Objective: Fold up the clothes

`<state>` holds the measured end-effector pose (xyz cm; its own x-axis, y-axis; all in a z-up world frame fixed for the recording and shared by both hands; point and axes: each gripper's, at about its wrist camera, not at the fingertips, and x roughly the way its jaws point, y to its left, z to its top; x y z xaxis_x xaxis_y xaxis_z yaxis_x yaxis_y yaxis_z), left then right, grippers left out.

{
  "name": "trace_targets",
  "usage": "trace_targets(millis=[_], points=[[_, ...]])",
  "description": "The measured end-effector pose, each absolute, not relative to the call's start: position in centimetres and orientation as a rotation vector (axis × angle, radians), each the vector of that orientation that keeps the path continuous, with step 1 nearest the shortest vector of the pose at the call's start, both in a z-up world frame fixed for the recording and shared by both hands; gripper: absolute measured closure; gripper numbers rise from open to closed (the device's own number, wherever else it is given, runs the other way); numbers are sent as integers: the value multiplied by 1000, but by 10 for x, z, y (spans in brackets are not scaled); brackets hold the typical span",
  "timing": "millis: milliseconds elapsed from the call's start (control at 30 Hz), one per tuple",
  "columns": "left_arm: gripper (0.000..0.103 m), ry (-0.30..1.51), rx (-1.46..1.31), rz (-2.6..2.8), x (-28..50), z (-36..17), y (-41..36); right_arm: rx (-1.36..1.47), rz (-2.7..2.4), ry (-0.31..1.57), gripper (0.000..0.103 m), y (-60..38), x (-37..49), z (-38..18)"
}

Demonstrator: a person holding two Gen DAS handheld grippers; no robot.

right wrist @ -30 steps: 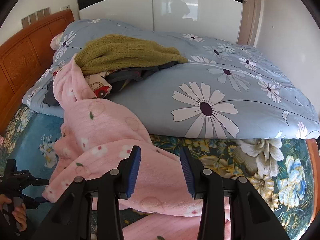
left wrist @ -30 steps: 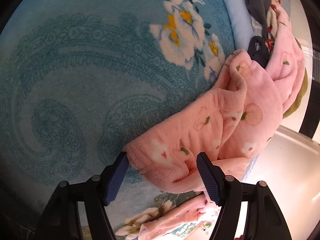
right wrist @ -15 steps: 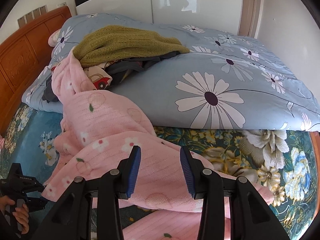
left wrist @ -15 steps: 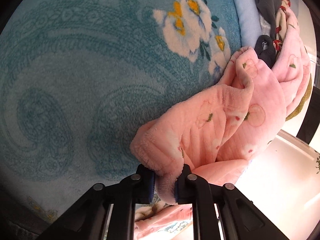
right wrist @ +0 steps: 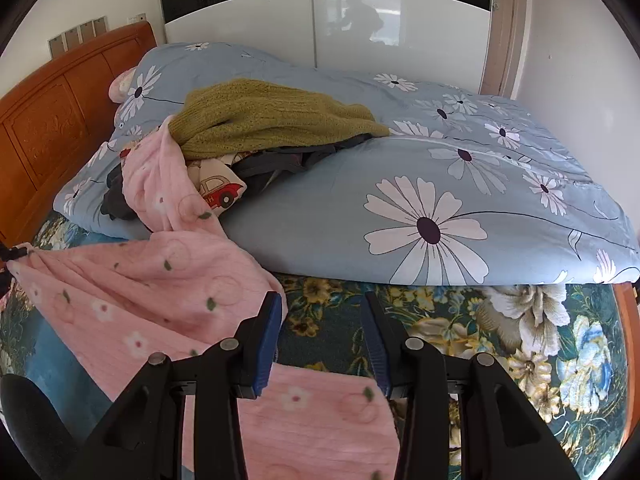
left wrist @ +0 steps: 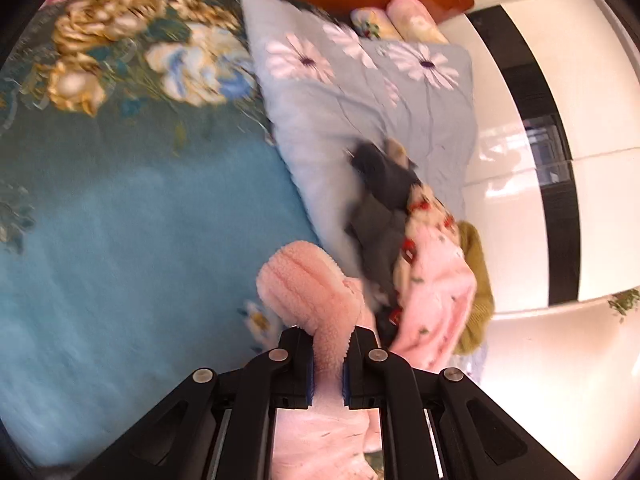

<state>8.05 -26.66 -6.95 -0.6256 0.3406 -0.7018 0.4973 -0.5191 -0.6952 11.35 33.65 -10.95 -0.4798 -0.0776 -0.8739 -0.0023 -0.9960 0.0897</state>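
Left tongs (left wrist: 327, 364) clenched on pink fleece garment (right wrist: 132, 288) edge, pulling it taut off the pile; right tongs (right wrist: 322, 340) released, hovering over its near edge.

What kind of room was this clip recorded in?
Most likely a home bedroom: a bed with a wooden headboard, a daisy-print quilt heaped with clothes, and a glossy sliding-door wardrobe behind it.

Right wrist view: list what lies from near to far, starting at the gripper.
right gripper → pink fleece garment → daisy-print quilt → olive knit sweater → white wardrobe doors
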Motion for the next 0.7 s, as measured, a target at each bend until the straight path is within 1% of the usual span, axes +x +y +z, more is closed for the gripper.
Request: trace_targets(millis=[133,200,267,400,433,633,700], points=[[93,1406,1360,-2098,128,-147,-343,1634,-2585,-123,61,324,117,-126],[93,1491,1362,-1993,156,-188,-368,1661,-2546,-124,61,317,119,-134],[93,1578,1348,-1919,179,-218,-376,1701,-2517,-132,61,317,121,-144],[93,1595,1360,-1905,193,-236,-373,1841,-2494,-181,61,343,133,-175],[93,1595,1363,-1905,193,-235,-371,1873,-2483,-227,61,352,135,-182],[93,1565,1372,-1945,176,-229,-362,1966,-2347,-680,60,388,148,-221],[93,1544,1382,-1969,172,-222,-360,1974,-2318,-769,60,386,151,-227]])
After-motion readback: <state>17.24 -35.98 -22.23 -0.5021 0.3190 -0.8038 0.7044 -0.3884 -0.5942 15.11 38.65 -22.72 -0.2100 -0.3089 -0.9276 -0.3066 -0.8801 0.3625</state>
